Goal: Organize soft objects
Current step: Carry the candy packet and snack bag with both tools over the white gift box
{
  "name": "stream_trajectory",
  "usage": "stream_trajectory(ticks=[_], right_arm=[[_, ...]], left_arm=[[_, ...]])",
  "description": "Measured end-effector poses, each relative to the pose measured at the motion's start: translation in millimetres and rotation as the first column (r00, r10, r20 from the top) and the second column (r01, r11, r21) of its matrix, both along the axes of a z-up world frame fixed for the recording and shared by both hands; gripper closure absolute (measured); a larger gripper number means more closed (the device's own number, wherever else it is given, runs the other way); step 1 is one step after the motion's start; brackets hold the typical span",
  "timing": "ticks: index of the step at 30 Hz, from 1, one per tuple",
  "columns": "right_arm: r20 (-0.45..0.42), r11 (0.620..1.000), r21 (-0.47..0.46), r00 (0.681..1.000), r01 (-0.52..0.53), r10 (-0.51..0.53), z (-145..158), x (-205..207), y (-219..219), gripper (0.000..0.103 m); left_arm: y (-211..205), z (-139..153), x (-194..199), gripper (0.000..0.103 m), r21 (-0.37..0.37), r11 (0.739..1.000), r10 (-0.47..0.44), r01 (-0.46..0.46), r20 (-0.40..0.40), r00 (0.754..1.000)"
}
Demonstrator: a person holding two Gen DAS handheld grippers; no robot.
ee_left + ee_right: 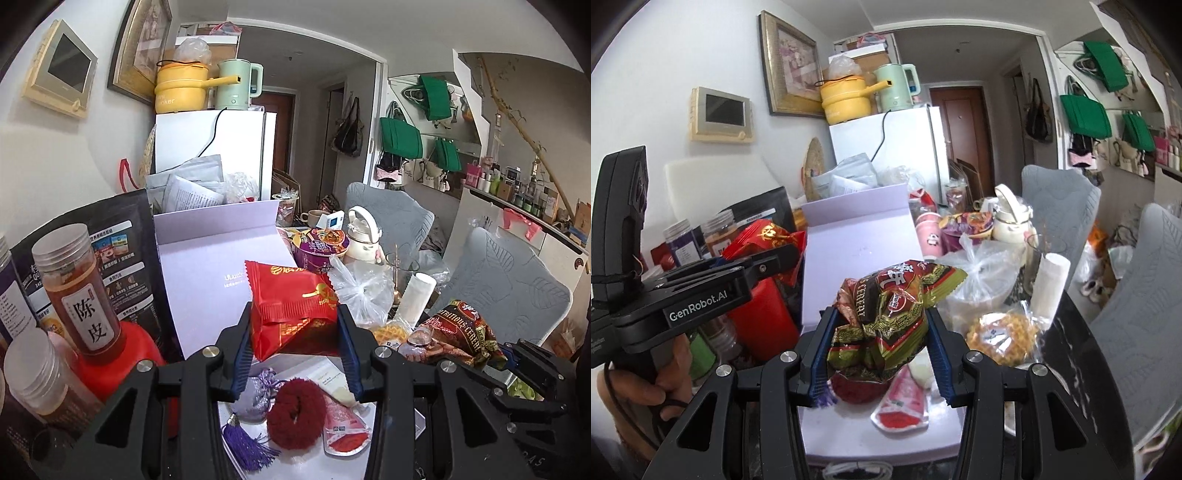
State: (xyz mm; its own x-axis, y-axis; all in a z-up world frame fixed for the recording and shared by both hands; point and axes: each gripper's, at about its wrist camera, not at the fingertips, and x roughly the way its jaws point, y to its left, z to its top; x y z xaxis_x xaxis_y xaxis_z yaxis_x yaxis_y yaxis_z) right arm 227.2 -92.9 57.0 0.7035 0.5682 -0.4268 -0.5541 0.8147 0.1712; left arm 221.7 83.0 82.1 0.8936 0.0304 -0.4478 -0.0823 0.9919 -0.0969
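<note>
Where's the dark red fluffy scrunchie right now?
The dark red scrunchie lies on the white box lid, low in the left wrist view just under the left gripper, between a purple sachet and a pink-and-red packet.

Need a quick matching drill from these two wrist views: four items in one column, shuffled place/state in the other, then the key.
1. shiny red foil snack packet
2. crinkled brown-and-green cereal bag
3. fluffy dark red scrunchie
4. amber plastic jar with grey screw lid

A. lying on the white surface below the grippers
B. clamped in the right gripper
C. standing upright at far left
D. clamped in the left gripper

Pairs: 1-D, 2-B, 3-A, 4-C
</note>
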Motion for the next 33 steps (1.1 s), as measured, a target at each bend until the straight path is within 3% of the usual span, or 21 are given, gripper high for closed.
stream_trajectory(ticks=[7,19,33], right_arm=[[0.026,1.000,-0.002,1.000,-0.013,0.013,6,27,14,0.057],[-0.056,1.000,0.010,0.998,0.016,-0.015,-14,70,24,0.057],[-0.152,0.998,-0.060,0.988,-0.008,-0.002,-48,94,39,0.057]], left_arm=[[8,-7,23,0.062,0.000,1.000,0.025,-0.025,-0.028,0.999],[26,-48,57,0.062,-0.012,0.999,0.039,-0.042,-0.164,0.986],[22,-89,83,0.062,-0.006,1.000,0.013,-0.016,-0.307,0.952]])
